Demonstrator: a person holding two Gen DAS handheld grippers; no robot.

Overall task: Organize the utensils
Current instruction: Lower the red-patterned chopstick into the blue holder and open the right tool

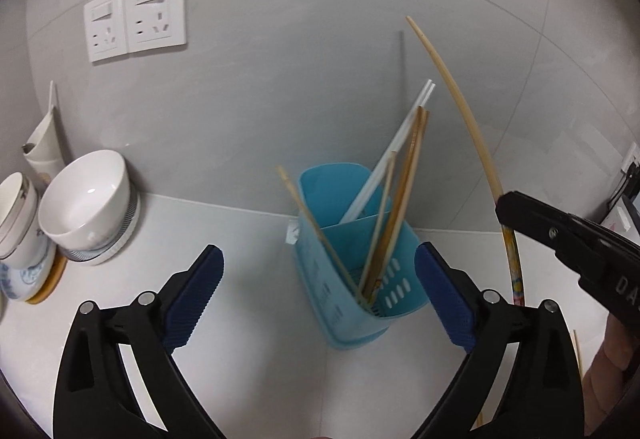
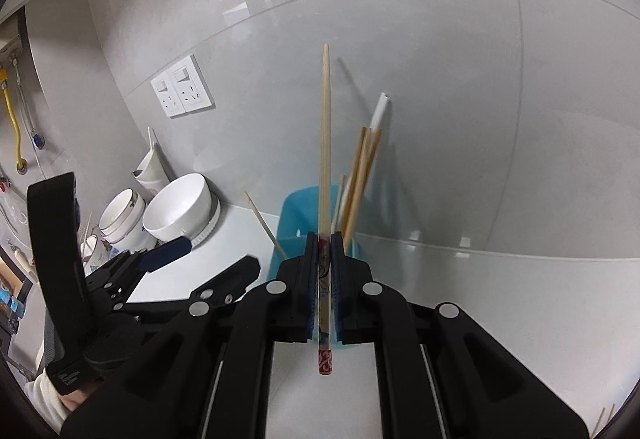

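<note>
A light blue utensil holder [image 1: 352, 263] stands on the white counter near the wall and holds several wooden and white chopsticks [image 1: 400, 191]. My left gripper [image 1: 320, 299] is open and empty, just in front of the holder, one finger on each side. My right gripper [image 2: 325, 263] is shut on a long pale chopstick [image 2: 325, 143] with a patterned handle end, held upright just in front of and above the holder [image 2: 296, 215]. In the left wrist view this chopstick [image 1: 460, 111] rises at the right from the right gripper [image 1: 516, 215].
White bowls [image 1: 88, 199] and cups [image 1: 20, 223] are stacked at the left by the wall, also shown in the right wrist view [image 2: 180, 211]. Wall sockets [image 1: 136, 15] sit above them. Loose chopstick ends [image 2: 604, 419] lie at the counter's near right.
</note>
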